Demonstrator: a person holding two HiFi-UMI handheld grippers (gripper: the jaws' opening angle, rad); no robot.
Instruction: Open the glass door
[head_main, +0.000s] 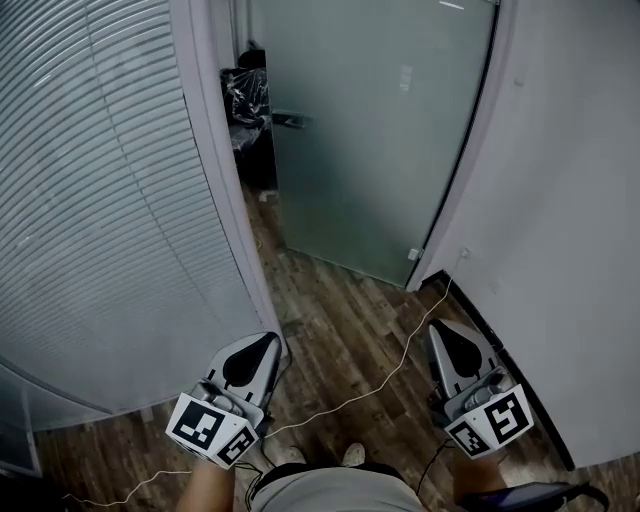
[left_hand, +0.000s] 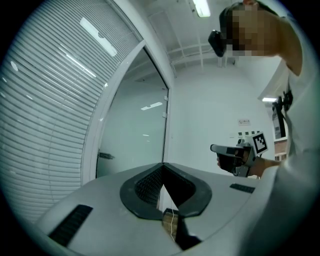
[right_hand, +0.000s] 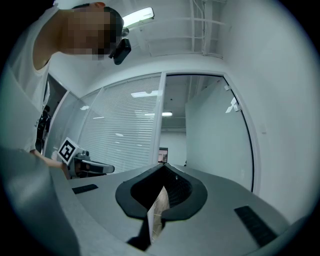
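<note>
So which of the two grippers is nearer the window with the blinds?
The left gripper: it is held close beside the blinds, while the right gripper is over by the plain white wall.

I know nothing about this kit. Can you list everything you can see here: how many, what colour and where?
glass door: one, frosted grey-green, straight ahead, ajar at its left edge
door handle: one, dark, on the door's left edge
blinds: one set, pale grey, behind glass at left
door frame: one, white, between blinds and door
wall: one, white, at right
floor: one, dark brown wood, underfoot
cable: one, thin, white, trailing across the floor
wrapped bundle: one, shiny black, beyond the gap
left gripper: one, grey, bottom left, jaws together, empty
right gripper: one, grey, bottom right, jaws together, empty
</note>
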